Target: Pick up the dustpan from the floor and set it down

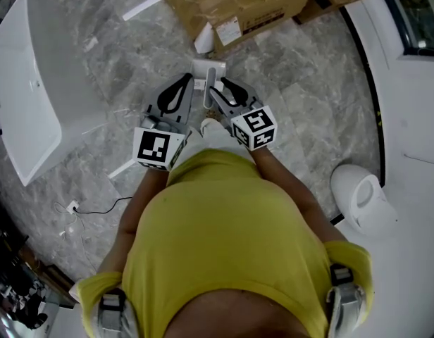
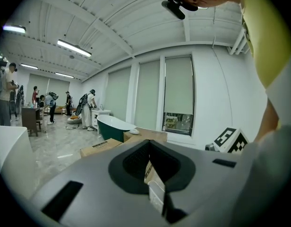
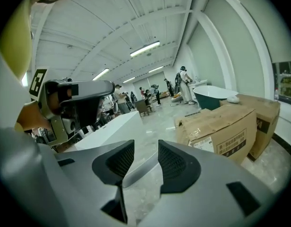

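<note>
Where the grey stone floor (image 1: pixel 301 111) of a big white room spreads out, one white dustpan (image 1: pixel 206 69) sits by the person's feet, its long handle (image 1: pixel 211 89) rising toward them. Of the two grippers, the right gripper (image 3: pixel 145 157) stands half wide with the handle between its jaws, and the left gripper (image 2: pixel 149 160) is pinched together. Two cardboard boxes (image 1: pixel 231 5) lie beyond.

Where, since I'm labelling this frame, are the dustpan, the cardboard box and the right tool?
dustpan (image 1: pixel 206 67): head view, its white pan.
cardboard box (image 1: pixel 234 4): head view, its top face.
right tool (image 3: pixel 146 149): right gripper view, midway between its fingertips.
</note>
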Motion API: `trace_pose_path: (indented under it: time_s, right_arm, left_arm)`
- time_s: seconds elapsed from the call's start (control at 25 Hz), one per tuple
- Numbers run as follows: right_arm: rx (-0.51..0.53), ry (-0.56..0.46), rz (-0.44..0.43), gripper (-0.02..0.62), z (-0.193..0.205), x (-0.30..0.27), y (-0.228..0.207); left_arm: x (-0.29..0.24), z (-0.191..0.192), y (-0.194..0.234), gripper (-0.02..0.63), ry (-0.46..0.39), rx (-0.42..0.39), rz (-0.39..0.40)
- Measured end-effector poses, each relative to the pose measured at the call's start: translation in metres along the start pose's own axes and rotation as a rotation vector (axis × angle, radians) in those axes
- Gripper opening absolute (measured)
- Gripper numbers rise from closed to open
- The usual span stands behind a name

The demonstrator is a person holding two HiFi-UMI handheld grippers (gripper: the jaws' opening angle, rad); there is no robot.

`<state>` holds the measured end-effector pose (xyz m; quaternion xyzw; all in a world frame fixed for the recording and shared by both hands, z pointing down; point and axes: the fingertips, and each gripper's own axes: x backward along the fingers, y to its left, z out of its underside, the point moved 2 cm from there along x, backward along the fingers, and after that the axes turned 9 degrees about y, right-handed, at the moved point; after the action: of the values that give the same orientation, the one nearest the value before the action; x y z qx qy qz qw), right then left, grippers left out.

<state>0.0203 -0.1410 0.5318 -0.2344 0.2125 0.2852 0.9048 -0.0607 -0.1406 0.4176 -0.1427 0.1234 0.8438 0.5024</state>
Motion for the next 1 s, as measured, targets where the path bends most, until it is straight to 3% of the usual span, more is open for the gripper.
trace_pose_path:
  time_s: [0.2, 0.56, 1.0]
  right_arm:
    - [-0.072, 0.067, -0.092, 0.198, 0.017, -0.014, -0.009]
    - [-0.464, 0.098, -0.306, 0.278, 0.038, -0.037, -0.017]
    - [-0.697, 0.133, -0.429, 0.279, 0.057, -0.054, -0.01]
  left_arm:
    - [-0.013, 0.004, -0.001, 0.002, 0.04, 0.0, 0.01]
    - [-0.028, 0.011, 0.011, 0.002, 0.101, 0.018, 0.043]
    - [-0.049, 0.02, 0.013, 0.002, 0.191, -0.007, 0.167]
